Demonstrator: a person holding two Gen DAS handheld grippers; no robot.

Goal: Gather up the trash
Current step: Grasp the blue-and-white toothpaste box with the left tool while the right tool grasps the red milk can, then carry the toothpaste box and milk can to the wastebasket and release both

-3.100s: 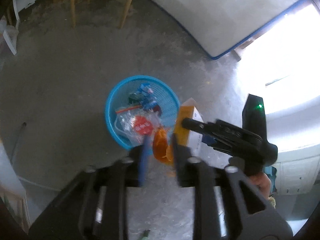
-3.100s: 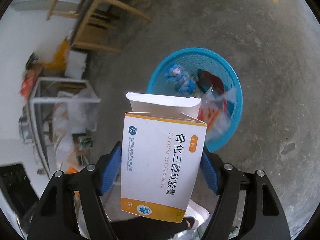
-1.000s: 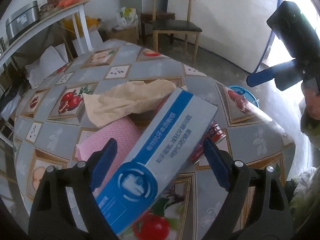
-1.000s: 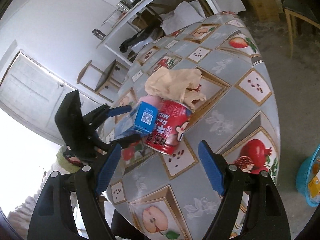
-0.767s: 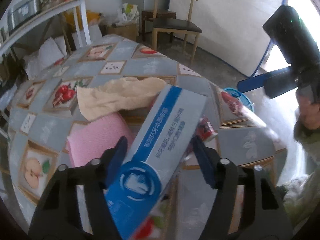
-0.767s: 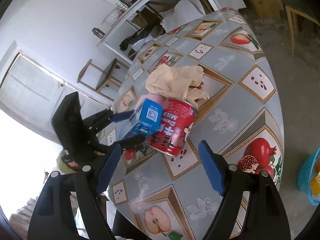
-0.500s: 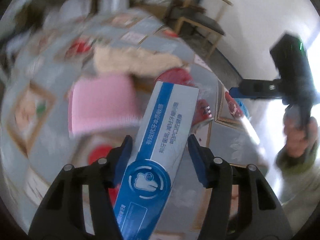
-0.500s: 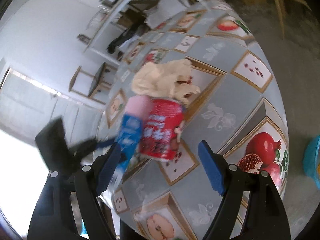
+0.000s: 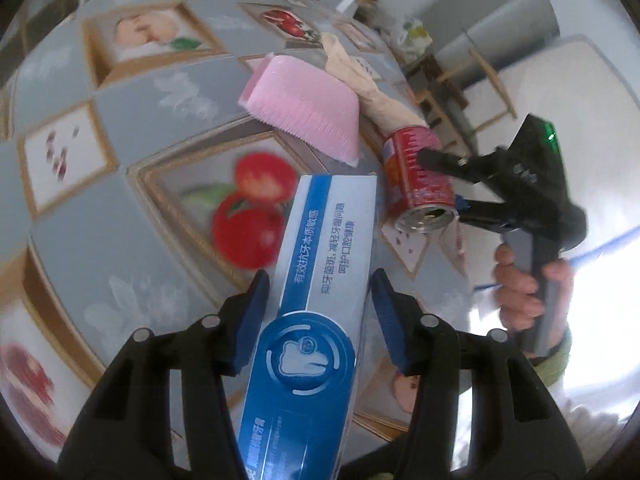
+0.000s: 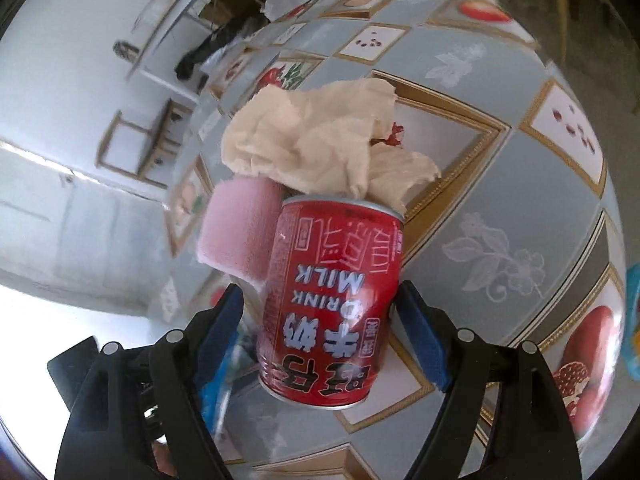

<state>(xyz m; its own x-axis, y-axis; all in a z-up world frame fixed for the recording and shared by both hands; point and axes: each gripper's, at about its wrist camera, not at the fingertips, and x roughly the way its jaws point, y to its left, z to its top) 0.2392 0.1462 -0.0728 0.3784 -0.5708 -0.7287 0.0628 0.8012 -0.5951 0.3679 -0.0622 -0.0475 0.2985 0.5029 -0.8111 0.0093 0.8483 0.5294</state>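
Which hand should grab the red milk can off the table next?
Right. The right gripper already straddles the red can, its fingers closing on either side. The left gripper is taken up by the blue toothpaste box.

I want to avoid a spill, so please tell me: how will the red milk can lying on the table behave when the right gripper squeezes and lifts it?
The red can lies on its side, so it may roll if nudged. Its end looks opened, so it is probably light and could dent under a hard squeeze. The right gripper is closing around it; the smooth round wall might slip.
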